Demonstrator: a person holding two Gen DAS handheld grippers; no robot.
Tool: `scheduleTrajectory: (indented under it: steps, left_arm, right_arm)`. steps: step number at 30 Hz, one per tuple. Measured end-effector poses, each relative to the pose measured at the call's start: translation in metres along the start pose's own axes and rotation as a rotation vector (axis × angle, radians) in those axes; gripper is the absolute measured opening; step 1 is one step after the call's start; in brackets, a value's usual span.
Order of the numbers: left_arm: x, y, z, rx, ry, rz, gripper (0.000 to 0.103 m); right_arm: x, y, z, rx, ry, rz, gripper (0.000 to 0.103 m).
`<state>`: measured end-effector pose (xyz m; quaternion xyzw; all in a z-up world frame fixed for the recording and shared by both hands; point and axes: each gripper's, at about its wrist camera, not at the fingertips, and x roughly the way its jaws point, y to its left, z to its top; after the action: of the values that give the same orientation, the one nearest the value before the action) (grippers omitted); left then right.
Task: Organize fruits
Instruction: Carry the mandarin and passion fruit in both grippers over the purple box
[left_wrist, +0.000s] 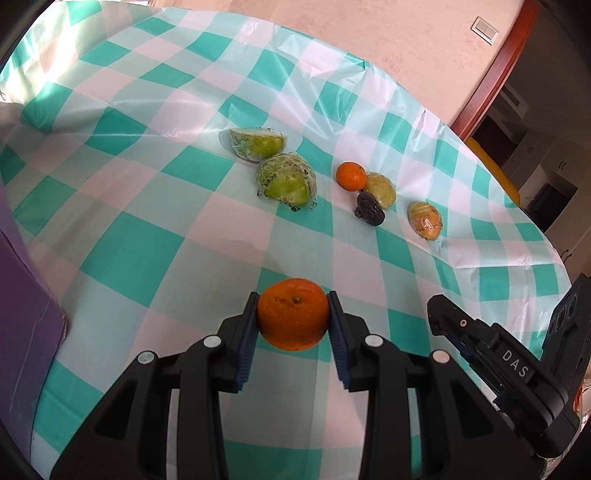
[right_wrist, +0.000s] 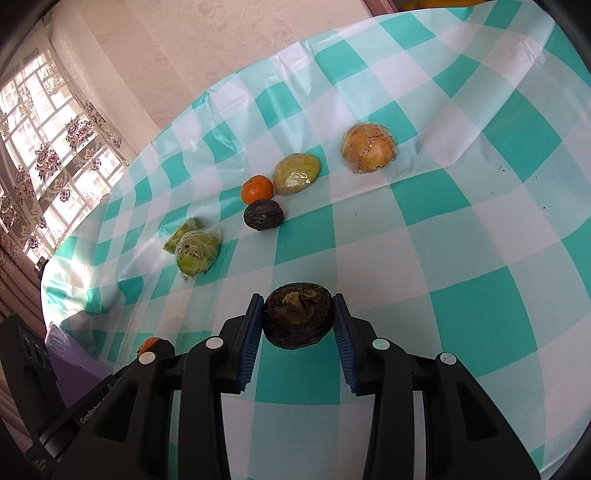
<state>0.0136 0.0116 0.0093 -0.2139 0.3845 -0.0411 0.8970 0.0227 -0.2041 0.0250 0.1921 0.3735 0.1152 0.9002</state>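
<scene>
While the checked tablecloth (left_wrist: 147, 251) of teal and white squares covers the whole table and fills most of both views, a purple box (left_wrist: 26, 295) stands at its left edge in the left wrist view. Next in size, the left gripper (left_wrist: 292, 319) has its blue-padded jaws closed on a tangerine (left_wrist: 292, 318), one pad pressed to each side, and holds it above the cloth. Beside it, at the right edge of that view, part of the right gripper's black body shows. Seen from its own camera, the right gripper (right_wrist: 298, 319) is likewise clamped on a dark brown, rough-skinned fruit (right_wrist: 298, 319) that I cannot name more closely.

Well beyond the grippers, the loose fruit lies on the cloth. Two green fruit pieces wrapped in clear film sit touching each other, the far green piece (left_wrist: 256, 144) and the near green piece (left_wrist: 286, 182). To their right is a small cluster: a second tangerine (left_wrist: 351, 176), a wrapped yellow-green fruit (left_wrist: 382, 188) just behind it, and a second dark fruit (left_wrist: 370, 208) in front, all close together. Apart from the cluster, farther right, rests a wrapped yellowish fruit (left_wrist: 424, 220).
</scene>
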Motion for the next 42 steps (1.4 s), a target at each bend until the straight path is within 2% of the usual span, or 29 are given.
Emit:
scheduleTrajectory:
  steps: [4, 11, 15, 23, 29, 33, 36, 42]
  left_arm:
    - [-0.016, 0.006, -0.016, -0.004, 0.007, -0.014, 0.036]
    - [-0.053, 0.007, -0.052, 0.050, -0.004, -0.029, 0.036]
    - [-0.066, 0.009, -0.064, 0.066, -0.009, -0.031, 0.036]
    - [-0.074, 0.001, -0.077, 0.145, 0.005, 0.051, 0.036]
    - [-0.084, -0.005, -0.094, 0.244, 0.045, 0.144, 0.036]
    - [-0.100, -0.001, -0.098, 0.264, 0.060, 0.146, 0.036]
    - [-0.126, -0.004, -0.096, 0.288, 0.002, 0.156, 0.036]
    - [-0.202, -0.010, -0.083, 0.299, -0.248, 0.200, 0.036]
  right_arm:
    - [-0.013, 0.009, -0.018, -0.044, 0.013, -0.007, 0.038]
    - [-0.036, 0.023, -0.047, -0.129, 0.022, -0.033, 0.038]
    - [-0.044, 0.028, -0.061, -0.149, 0.058, -0.026, 0.038]
    - [-0.057, 0.043, -0.084, -0.252, 0.118, -0.070, 0.038]
    - [-0.059, 0.057, -0.098, -0.372, 0.192, -0.177, 0.038]
    - [-0.074, 0.062, -0.093, -0.366, 0.165, -0.154, 0.038]
    - [-0.091, 0.072, -0.086, -0.369, 0.111, -0.119, 0.038]
    - [-0.124, 0.106, -0.082, -0.407, -0.015, -0.008, 0.038]
